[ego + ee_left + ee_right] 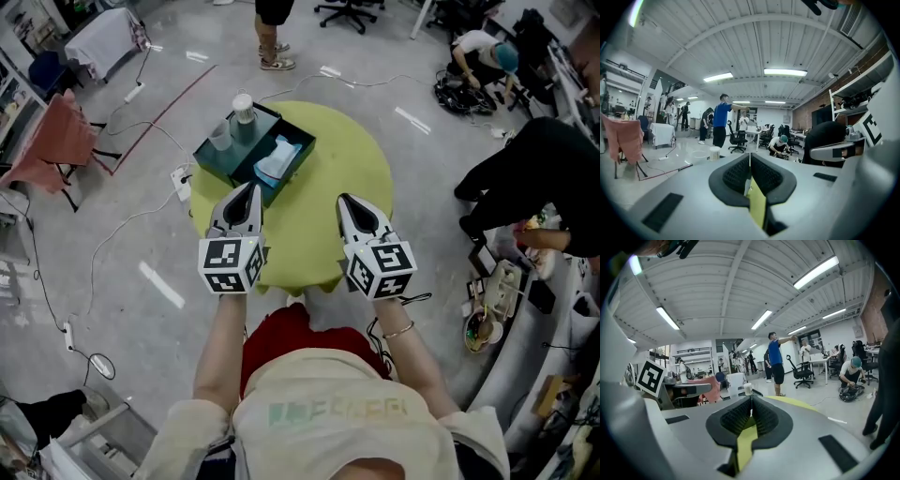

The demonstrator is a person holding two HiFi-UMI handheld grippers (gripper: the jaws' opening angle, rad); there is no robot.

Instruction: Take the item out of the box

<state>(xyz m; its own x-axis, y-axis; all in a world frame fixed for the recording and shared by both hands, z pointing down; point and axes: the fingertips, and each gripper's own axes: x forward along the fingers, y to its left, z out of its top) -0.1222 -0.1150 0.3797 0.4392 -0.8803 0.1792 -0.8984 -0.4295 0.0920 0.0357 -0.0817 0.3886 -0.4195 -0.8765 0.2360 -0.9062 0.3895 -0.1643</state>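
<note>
A dark teal box [214,163] sits at the far left of the round yellow-green table [352,159]. Inside it are a white lidded cup [243,108], a clear cup [220,137] and a light blue packet [278,159]. My left gripper [253,188] hovers just short of the box's near corner, shut and empty. Level with it to the right, my right gripper [342,199] hangs over the table's middle, also shut and empty. In the left gripper view the jaws [750,155] meet, with the cup [715,153] ahead. The right gripper view shows its closed jaws [751,400] and the cup [748,389] beyond them.
A person [274,37] stands beyond the table and another in black [534,178] bends at the right. A pink-draped chair [56,141] stands at left. Cables and a power strip [180,178] lie on the floor by the table's left edge.
</note>
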